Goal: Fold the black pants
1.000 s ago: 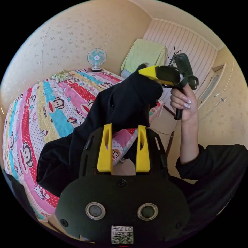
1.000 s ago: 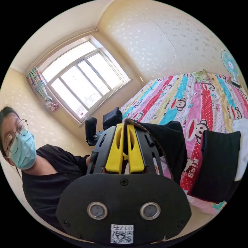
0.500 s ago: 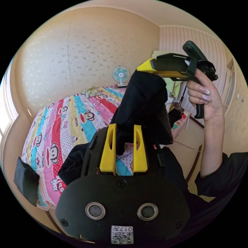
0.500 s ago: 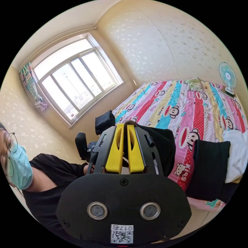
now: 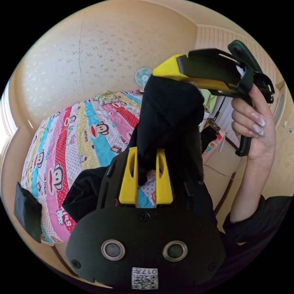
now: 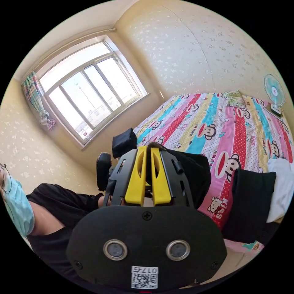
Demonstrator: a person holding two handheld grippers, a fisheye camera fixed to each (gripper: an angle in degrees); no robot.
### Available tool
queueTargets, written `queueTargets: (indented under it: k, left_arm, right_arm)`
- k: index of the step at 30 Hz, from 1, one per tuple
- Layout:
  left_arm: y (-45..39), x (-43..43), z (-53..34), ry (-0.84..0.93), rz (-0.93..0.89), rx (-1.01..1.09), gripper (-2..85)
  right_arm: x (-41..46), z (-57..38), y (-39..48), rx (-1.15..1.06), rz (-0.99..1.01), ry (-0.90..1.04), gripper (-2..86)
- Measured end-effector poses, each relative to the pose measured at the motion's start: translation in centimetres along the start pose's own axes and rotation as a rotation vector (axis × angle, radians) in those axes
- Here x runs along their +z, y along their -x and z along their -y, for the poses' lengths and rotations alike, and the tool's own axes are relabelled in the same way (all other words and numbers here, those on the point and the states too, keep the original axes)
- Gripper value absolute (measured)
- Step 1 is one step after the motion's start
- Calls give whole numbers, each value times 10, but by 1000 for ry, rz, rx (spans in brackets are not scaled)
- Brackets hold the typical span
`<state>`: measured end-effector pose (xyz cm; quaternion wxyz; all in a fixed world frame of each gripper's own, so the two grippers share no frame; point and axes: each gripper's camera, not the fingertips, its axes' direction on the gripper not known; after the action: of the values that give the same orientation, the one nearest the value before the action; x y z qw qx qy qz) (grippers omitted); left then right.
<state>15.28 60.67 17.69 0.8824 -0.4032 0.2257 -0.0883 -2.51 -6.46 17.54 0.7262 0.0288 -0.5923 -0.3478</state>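
Note:
The black pants [image 5: 171,113] hang in the air over the bed's edge, and their lower part trails onto the sheet. At their top, my right gripper [image 5: 165,72], held in a hand, is shut on them. In the right gripper view its yellow jaws [image 6: 147,150] stand almost together with dark cloth pinched at the tips, and the pants [image 6: 196,174] drape off to the right. Lower down, my left gripper [image 5: 146,153] has a hanging fold between its jaws. They stand partly closed, with a slim gap on the right side.
The bed carries a striped cartoon sheet [image 5: 76,128] [image 6: 220,122], with a small fan [image 5: 141,76] at its far end. A folded black garment [image 6: 251,202] and a white one [image 6: 283,183] lie at the bed's edge. A window [image 6: 88,88] and the person's masked face [image 6: 18,211] are at the left.
My left gripper's jaws have narrowed around the hanging fold. The right gripper and the top of the pants now stand closer to the left camera. Both views have shifted.

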Motion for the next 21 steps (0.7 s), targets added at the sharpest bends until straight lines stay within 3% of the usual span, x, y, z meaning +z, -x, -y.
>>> queueTargets:
  k: [4, 7, 10, 15, 18, 21]
  left_arm:
    - [53, -23, 6, -84, -423, -221, 49]
    - [81, -30, 19, -99, -682, -313, 39]
    - [70, -65, 42, -135, -716, -230, 31]
    - [33, -132, 86, -173, -660, -113, 23]
    - [20, -179, 108, -231, -653, -101, 19]
    - [8, -232, 122, -301, -622, -59, 16]
  right_arm:
    - [-31, -23, -29, 15, 89, -57, 23]
    - [-58, -67, -62, 0, 306, -119, 22]
    - [-85, -136, -96, 80, 367, -266, 19]
    - [-127, -281, -133, 280, 75, -451, 44]
    - [-121, -344, -142, 313, 6, -485, 86]
    - [-98, -375, -135, 249, 65, -517, 117]
